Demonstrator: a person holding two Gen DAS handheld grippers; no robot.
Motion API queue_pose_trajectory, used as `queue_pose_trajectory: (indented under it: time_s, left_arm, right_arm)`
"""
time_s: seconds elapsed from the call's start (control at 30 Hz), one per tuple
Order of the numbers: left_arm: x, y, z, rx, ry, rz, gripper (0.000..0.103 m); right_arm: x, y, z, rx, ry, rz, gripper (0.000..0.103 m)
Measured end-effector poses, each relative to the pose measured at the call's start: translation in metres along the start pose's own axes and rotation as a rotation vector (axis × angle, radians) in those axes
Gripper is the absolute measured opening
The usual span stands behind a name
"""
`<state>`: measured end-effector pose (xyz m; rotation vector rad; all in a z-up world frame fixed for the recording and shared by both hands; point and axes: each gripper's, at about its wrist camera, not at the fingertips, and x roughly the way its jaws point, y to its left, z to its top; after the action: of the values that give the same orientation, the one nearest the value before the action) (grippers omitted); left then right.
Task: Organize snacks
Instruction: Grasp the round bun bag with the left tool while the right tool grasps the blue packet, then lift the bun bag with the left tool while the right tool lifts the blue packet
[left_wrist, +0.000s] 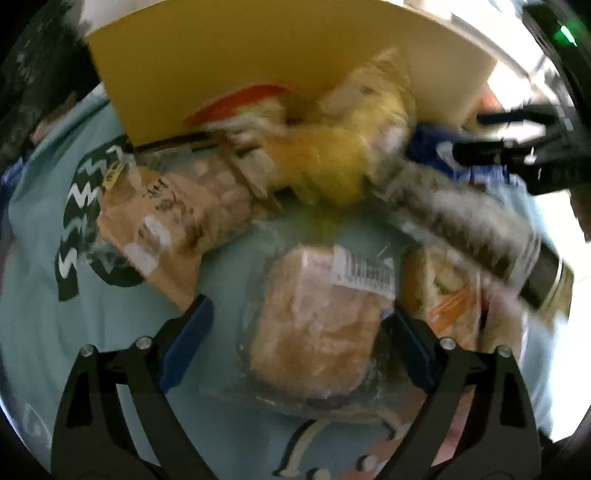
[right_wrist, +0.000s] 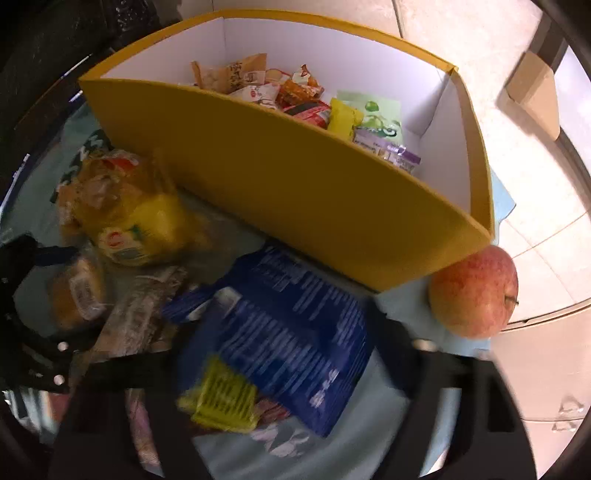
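Yellow outside, white inside on the box (right_wrist: 280, 177). Pale mint cloth (left_wrist: 33, 236) with a dark green and white zigzag print. Kraft-brown bag (left_wrist: 162, 229) with dark lettering and white stickers. Golden-tan bun in clear wrap (left_wrist: 317, 325), black-and-white barcode label on top. Deep blue packet (right_wrist: 295, 332) with white text and a lime-yellow patch. Red-and-yellow mottled apple (right_wrist: 474, 291). Bright yellow wrapper (right_wrist: 136, 221) with a red-and-white logo.
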<state>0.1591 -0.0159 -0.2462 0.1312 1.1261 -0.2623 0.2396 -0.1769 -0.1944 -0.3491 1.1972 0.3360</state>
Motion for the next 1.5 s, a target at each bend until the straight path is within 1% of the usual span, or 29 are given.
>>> queue_pose_trajectory:
  time_s: [0.03,0.1,0.17,0.23,0.27,0.3,0.33,0.37,0.4,0.5,0.53,0.57,0.6,0.63,0.67,0.7,0.73,0.8,0.9,0.93,1.0,1.03,1.07,1.13,1.2,1.27,1.3,1.4,1.5]
  left_arm:
    - [0.0,-0.003,-0.003,0.026,-0.001,0.009,0.09]
    - [-0.004,0.0,-0.007,0.027,-0.013,0.005,0.085]
    - [-0.008,0.008,-0.01,-0.004,-0.03,0.01,0.068]
    - [-0.012,0.019,-0.01,-0.046,-0.038,0.007,0.057]
    - [-0.014,0.024,-0.009,-0.071,-0.038,-0.005,0.055]
    - [-0.014,0.029,-0.009,-0.078,-0.035,-0.006,0.054]
    - [-0.015,0.031,-0.009,-0.081,-0.034,-0.005,0.053]
    - [-0.017,0.032,-0.011,-0.084,-0.034,-0.006,0.053]
    - [-0.017,0.033,-0.012,-0.09,-0.033,-0.01,0.053]
    - [-0.02,0.039,-0.019,-0.103,-0.032,-0.019,0.053]
    - [-0.021,0.042,-0.021,-0.104,-0.032,-0.017,0.053]
    - [-0.021,0.045,-0.019,-0.102,-0.031,-0.014,0.053]
    - [-0.021,0.045,-0.019,-0.101,-0.029,-0.009,0.054]
    - [-0.021,0.046,-0.019,-0.102,-0.026,-0.007,0.054]
    - [-0.02,0.04,-0.016,-0.103,-0.023,-0.005,0.055]
    - [-0.02,0.041,-0.015,-0.103,-0.019,-0.002,0.055]
    - [-0.019,0.04,-0.012,-0.1,-0.016,0.001,0.055]
    - [-0.013,0.03,-0.016,-0.095,-0.012,0.008,0.055]
    - [-0.013,0.028,-0.015,-0.088,-0.012,0.012,0.056]
    - [-0.011,0.026,-0.014,-0.084,-0.012,0.014,0.056]
    - [-0.011,0.019,-0.013,-0.076,-0.012,0.018,0.057]
    - [-0.01,0.018,-0.012,-0.071,-0.011,0.022,0.058]
    - [-0.01,0.017,-0.012,-0.067,-0.011,0.024,0.058]
    - [-0.013,0.013,-0.015,-0.063,-0.015,0.023,0.058]
    - [-0.016,0.012,-0.017,-0.07,-0.023,0.016,0.058]
    - [-0.018,0.014,-0.018,-0.085,-0.031,0.008,0.056]
    - [-0.019,0.015,-0.019,-0.097,-0.035,0.003,0.055]
    - [-0.025,0.016,-0.024,-0.104,-0.043,0.0,0.054]
    - [-0.03,0.016,-0.025,-0.102,-0.048,0.001,0.054]
  right_arm:
    - [0.008,-0.002,-0.004,0.012,0.029,0.043,0.102]
    - [0.016,-0.004,-0.011,0.048,0.063,0.107,0.102]
    - [0.017,-0.004,-0.016,0.077,0.061,0.123,0.101]
    - [0.011,-0.006,-0.017,0.113,0.037,0.112,0.089]
    - [0.004,-0.009,-0.017,0.149,0.014,0.105,0.077]
    - [-0.001,-0.012,-0.017,0.178,0.001,0.106,0.067]
    - [-0.009,-0.016,-0.019,0.223,-0.019,0.121,0.062]
    - [-0.012,-0.019,-0.021,0.243,-0.024,0.136,0.051]
    - [-0.015,-0.02,-0.024,0.257,-0.018,0.161,0.045]
    - [-0.019,-0.008,-0.032,0.213,0.027,0.156,0.046]
    - [-0.022,-0.005,-0.034,0.19,0.022,0.139,0.048]
    - [-0.026,-0.003,-0.033,0.177,0.007,0.114,0.059]
    - [-0.029,-0.004,-0.034,0.189,-0.001,0.093,0.076]
    - [-0.03,-0.006,-0.032,0.209,-0.005,0.072,0.082]
    - [-0.03,-0.008,-0.028,0.242,0.008,0.041,0.095]
    - [-0.028,-0.01,-0.024,0.263,0.019,0.036,0.101]
    - [-0.024,-0.01,-0.02,0.294,0.038,0.037,0.101]
    - [-0.017,-0.009,-0.011,0.295,0.045,0.017,0.102]
    - [0.001,0.005,0.003,0.257,0.083,-0.083,0.102]
    - [0.007,0.008,0.005,0.256,0.102,-0.093,0.102]
    - [0.019,0.011,0.006,0.282,0.114,-0.07,0.101]
    - [0.022,0.008,0.005,0.323,0.111,-0.035,0.099]
    - [0.024,0.004,0.004,0.362,0.116,-0.017,0.088]
    - [0.023,-0.002,0.002,0.393,0.113,0.016,0.079]
    - [0.014,-0.005,0.0,0.377,0.095,0.05,0.068]
    - [0.001,-0.009,-0.005,0.388,0.07,0.088,0.062]
    - [-0.004,-0.011,-0.007,0.397,0.058,0.101,0.055]
    - [-0.025,-0.02,-0.016,0.425,0.004,0.144,0.053]
    - [-0.037,-0.022,-0.025,0.426,0.006,0.17,0.053]
